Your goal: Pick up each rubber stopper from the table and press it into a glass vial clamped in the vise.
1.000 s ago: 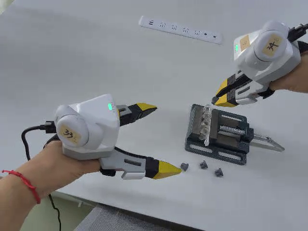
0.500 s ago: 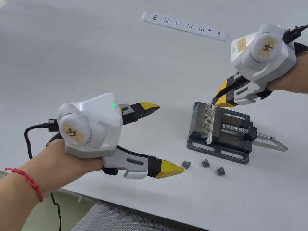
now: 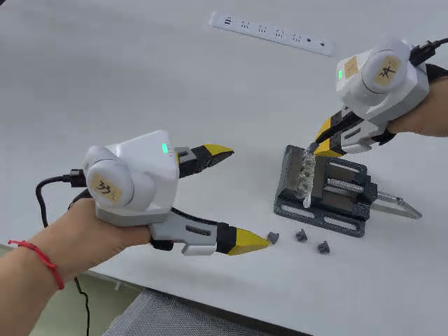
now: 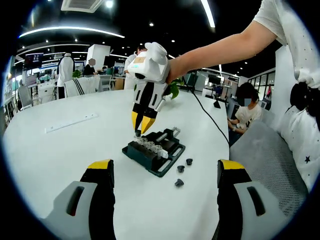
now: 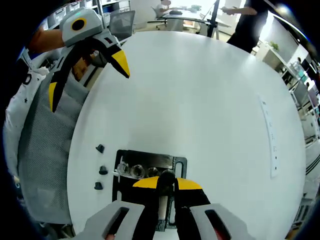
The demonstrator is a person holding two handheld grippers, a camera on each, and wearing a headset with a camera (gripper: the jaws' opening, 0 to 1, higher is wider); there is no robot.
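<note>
A dark vise (image 3: 343,199) on the white table clamps a row of clear glass vials (image 3: 306,175). My right gripper (image 3: 314,148) hovers just over the far end of that row, shut on a dark rubber stopper (image 5: 166,177); below it lie the vials (image 5: 130,170). Three loose stoppers (image 3: 273,237) (image 3: 301,235) (image 3: 323,246) lie in front of the vise near the table's front edge. Left of them my left gripper (image 3: 241,196) stands open and holds nothing. In the left gripper view, the vise (image 4: 162,157) and stoppers (image 4: 178,183) lie ahead between the jaws.
A white power strip (image 3: 269,31) lies at the far side of the table. The vise's screw handle (image 3: 399,204) sticks out to the right. The table's front edge runs just below the loose stoppers. People and desks stand in the room beyond.
My right gripper with the stopper has edged slightly closer to the far vial. The left gripper has stayed open in much the same place; the head camera shifted a little.
</note>
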